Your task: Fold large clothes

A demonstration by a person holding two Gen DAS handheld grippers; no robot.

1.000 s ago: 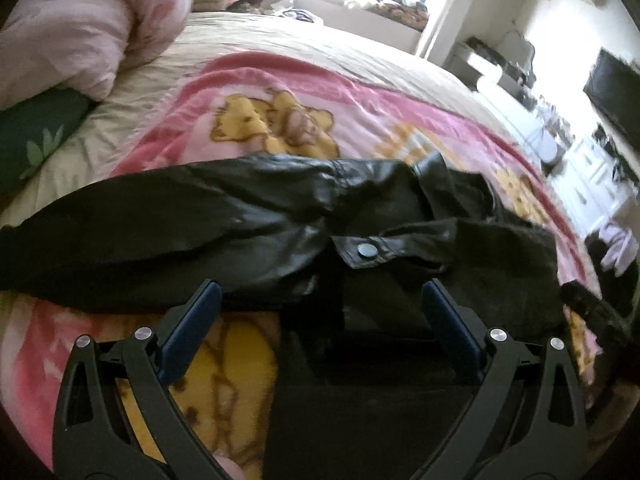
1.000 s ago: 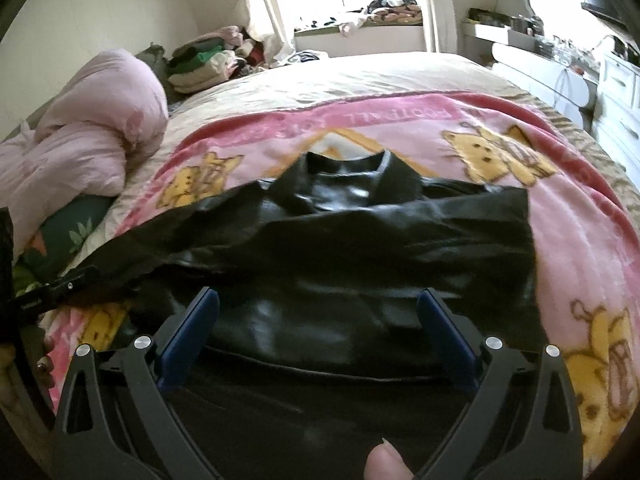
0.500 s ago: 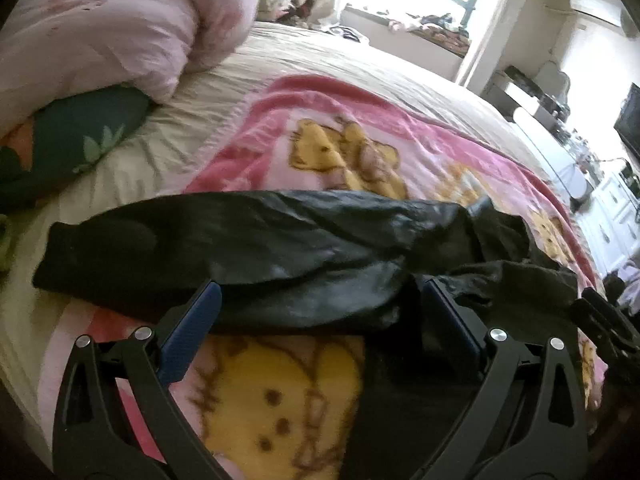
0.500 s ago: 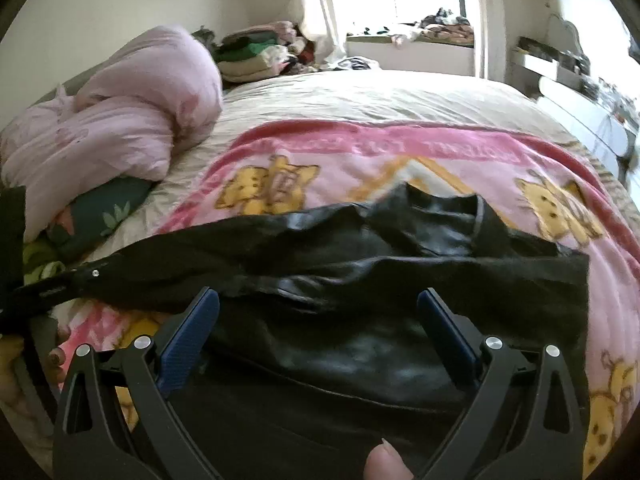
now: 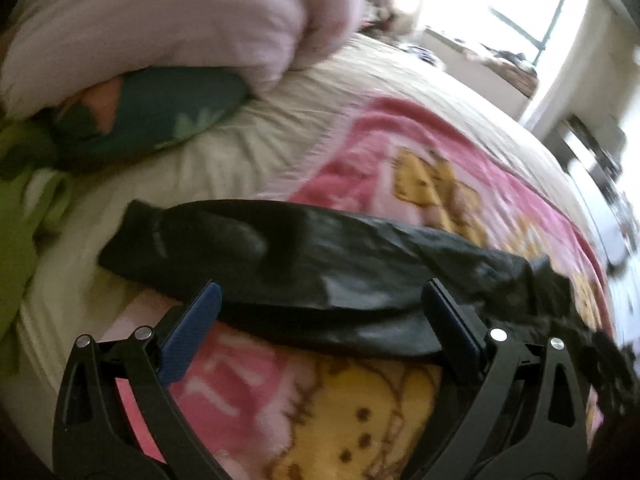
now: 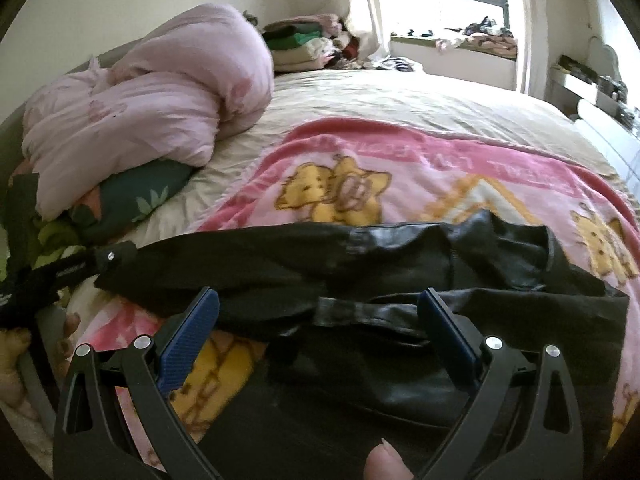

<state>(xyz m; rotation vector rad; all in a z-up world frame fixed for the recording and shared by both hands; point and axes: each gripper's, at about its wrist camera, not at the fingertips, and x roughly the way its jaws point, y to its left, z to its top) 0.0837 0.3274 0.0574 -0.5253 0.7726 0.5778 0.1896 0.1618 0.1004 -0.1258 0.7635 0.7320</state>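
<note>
Swinging leftward, the left gripper point(image 5: 320, 320) now hovers released over the black leather jacket's point(image 6: 400, 280) outstretched sleeve point(image 5: 248, 248) near the bed's point(image 6: 400, 100) left edge; the right gripper point(image 6: 320, 320) hangs released above the jacket's body.

The bed point(image 6: 400, 96), dressed in a cream sheet, fills the right wrist view. Across it lies a pink blanket point(image 6: 460, 168) printed with yellow bears, and on that, a black jacket point(image 6: 400, 280) with one sleeve point(image 5: 224, 240) out toward nine o'clock. At ten o'clock a pink duvet point(image 6: 160, 108) is bunched over a dark green pillow point(image 6: 136, 196). Folded clothes point(image 6: 304, 44) sit at twelve.
</note>
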